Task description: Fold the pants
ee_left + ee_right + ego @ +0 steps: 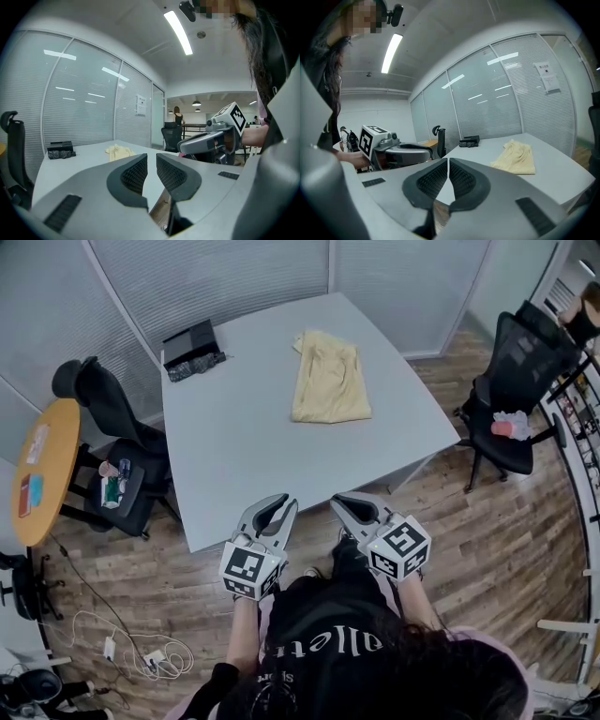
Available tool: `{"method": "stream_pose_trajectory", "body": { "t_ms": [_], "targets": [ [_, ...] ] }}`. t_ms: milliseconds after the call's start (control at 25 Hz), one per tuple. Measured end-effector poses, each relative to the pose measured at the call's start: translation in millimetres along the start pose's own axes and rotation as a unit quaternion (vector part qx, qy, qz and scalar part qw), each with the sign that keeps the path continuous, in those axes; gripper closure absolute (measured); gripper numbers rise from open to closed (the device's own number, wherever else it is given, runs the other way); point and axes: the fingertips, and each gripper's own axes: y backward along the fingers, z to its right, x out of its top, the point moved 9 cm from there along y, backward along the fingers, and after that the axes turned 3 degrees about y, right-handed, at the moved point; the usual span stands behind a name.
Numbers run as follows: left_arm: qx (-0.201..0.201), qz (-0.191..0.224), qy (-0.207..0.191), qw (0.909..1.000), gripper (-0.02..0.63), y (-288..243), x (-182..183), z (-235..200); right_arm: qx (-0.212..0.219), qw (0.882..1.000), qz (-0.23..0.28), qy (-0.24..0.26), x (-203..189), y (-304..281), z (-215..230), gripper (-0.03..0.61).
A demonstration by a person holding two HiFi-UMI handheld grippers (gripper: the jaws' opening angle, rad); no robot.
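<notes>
Pants [328, 379], pale yellow and apparently folded, lie flat on the far side of the grey table [234, 465], at about twelve o'clock from both grippers and well apart from them. The left gripper [279, 506] and right gripper [343, 504] hover side by side at the near edge, tilted slightly down. Their jaws are all but pressed together and empty, probably because nothing needs holding.

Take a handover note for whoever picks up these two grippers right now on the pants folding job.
Left gripper: shut, empty, held at the near edge of the table.
Right gripper: shut, empty, alongside it.
Pants: yellow, on the far half of the table, touched by neither gripper. A black bundle sits at the far left corner.
Done: the pants lie in a compact, folded-looking shape.
Left: probably just check whether another fold is needed.
</notes>
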Motion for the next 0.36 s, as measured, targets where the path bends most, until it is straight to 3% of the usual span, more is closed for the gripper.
{"method": "stream_pose_trajectory", "body": {
  "t_ms": [360],
  "targets": [
    [0.004, 0.000, 0.006, 1.0000, 0.537, 1.0, 0.1, -4.6, 0.006, 1.000, -0.003, 0.006, 5.2, -7.7, 2.0, 0.549]
  ]
}}
